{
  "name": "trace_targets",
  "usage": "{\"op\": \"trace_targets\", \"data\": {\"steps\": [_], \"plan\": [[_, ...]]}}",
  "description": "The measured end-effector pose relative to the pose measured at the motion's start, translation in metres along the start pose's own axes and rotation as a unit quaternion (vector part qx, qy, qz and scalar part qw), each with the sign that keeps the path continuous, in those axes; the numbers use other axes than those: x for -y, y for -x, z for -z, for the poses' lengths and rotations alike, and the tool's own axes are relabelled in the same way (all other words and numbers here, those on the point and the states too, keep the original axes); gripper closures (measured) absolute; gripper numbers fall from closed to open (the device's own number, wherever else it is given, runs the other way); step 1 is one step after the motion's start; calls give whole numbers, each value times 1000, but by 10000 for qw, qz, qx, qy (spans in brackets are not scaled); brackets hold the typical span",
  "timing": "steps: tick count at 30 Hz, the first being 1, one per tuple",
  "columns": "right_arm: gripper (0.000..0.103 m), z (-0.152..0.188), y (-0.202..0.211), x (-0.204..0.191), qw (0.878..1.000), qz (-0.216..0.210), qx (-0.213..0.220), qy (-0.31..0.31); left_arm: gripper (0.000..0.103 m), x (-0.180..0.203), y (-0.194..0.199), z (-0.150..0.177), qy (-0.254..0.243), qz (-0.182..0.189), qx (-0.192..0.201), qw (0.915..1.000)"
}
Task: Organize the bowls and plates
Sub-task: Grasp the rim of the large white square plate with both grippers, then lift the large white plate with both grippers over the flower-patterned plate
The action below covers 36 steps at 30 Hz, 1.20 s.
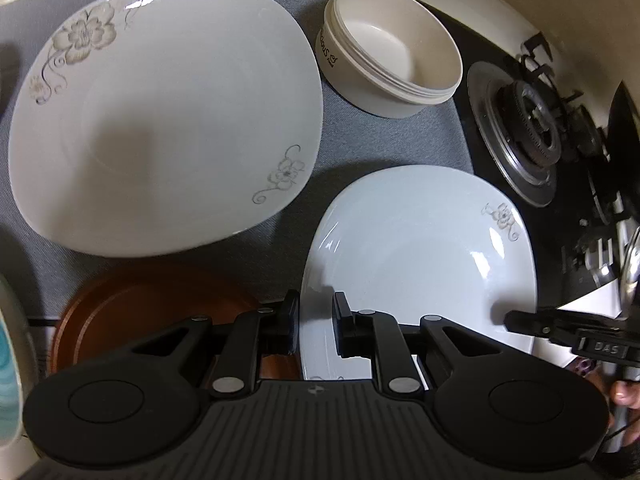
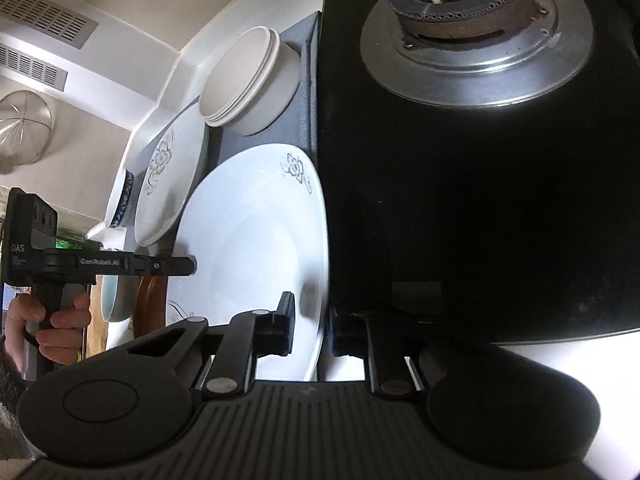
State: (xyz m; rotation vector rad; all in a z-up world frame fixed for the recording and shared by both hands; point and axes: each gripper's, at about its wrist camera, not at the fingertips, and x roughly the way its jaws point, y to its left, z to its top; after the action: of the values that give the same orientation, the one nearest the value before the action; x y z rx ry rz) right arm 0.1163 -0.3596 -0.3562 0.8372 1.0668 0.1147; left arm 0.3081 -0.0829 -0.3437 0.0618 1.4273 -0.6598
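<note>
My left gripper (image 1: 316,320) and right gripper (image 2: 310,320) each clamp the small floral plate (image 1: 420,248) rim, at 9 and 3 o'clock.

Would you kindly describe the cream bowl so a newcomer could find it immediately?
Start at the gas burner on the black hob. Just beside it, on the grey mat, stands the cream bowl. Unlike the flat floral plates nearby, it is deep, with a ridged rim and dark lettering.
</note>
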Motion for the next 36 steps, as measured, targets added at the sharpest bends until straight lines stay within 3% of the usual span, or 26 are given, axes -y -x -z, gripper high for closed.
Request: {"op": "trace_targets", "data": {"steps": [2,7,10,12,16,24,36], "plan": [[93,0,2,7,9999,-61,45,-149,85,2,-5,1,-2,-68,-34,10000],[91,-2,-1,7,9999,-102,28,-103,77,10,-8,-1,-165,-172,-80,9997],[92,0,-6,7,9999,-108,11,-104,71,19,-10,6,-265,-356,129,9989],[91,0,-6,4,10000,-20,34,-2,72,24,-7,12,-323,-556,109,9979],[92,0,3,2,9999,-44,112,19,74,18,-2,14,27,-440,50,9990],[91,4,16,1,9993,-238,179,-238,74,29,19,18,21,-600,235,9979],[92,-11,11,-23,9983,-518,124,-255,75,12,47,18,335,-634,396,9966]]}}
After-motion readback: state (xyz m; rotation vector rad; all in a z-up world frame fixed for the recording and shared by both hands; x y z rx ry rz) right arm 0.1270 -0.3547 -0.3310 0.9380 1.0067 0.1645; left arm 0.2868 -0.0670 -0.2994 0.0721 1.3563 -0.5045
